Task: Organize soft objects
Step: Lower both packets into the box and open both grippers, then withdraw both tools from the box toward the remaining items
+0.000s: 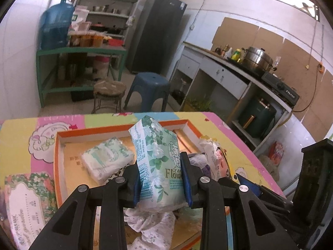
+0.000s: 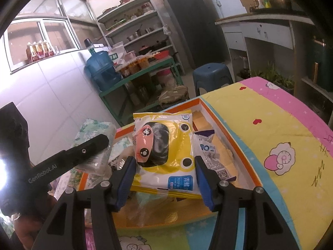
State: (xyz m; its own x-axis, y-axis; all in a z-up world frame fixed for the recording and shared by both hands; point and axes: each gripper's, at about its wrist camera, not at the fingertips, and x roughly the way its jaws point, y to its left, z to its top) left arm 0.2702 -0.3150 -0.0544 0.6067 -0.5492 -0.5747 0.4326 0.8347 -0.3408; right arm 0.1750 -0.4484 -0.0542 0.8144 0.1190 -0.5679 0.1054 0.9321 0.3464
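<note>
Left wrist view had the left gripper point(image 1: 161, 179) clamped on a green floral tissue pack point(image 1: 157, 162), blue pads point(image 1: 185, 179) pressed into both sides, pack standing nearly upright and lifted above the orange-rimmed box point(image 1: 57, 145). Inside that box I counted one white-and-green tissue pack point(image 1: 107, 161) lying flat toward the left wall, with a bare strip of cardboard floor between it and the rim. Some crumpled white floral wrapping point(image 1: 152, 225) sat right under the jaws. One pink floral pack point(image 1: 27, 200) lay outside the box on the table point(image 1: 18, 137), just beside the left rim. The table's far edge wasn't far beyond the box, and past it stood two stools: a blue plastic stool point(image 1: 148, 89) and a round wire stool point(image 1: 109, 92).

Right wrist view: the right gripper point(image 2: 165, 179) was gripping a yellow frog-print packet point(image 2: 164, 150), both pads against its sides, held over the right end of the box point(image 2: 239, 143). One small purple-topped sachet point(image 2: 210, 152) was tucked between the packet and the right wall, pretty tight there. To the right of the box the tablecloth point(image 2: 281, 125) ran wide open out to the table edge, so that side had the most room. The left gripper's arm point(image 2: 68, 160) crossed in on the left with the tissue pack point(image 2: 95, 141) behind it.
</note>
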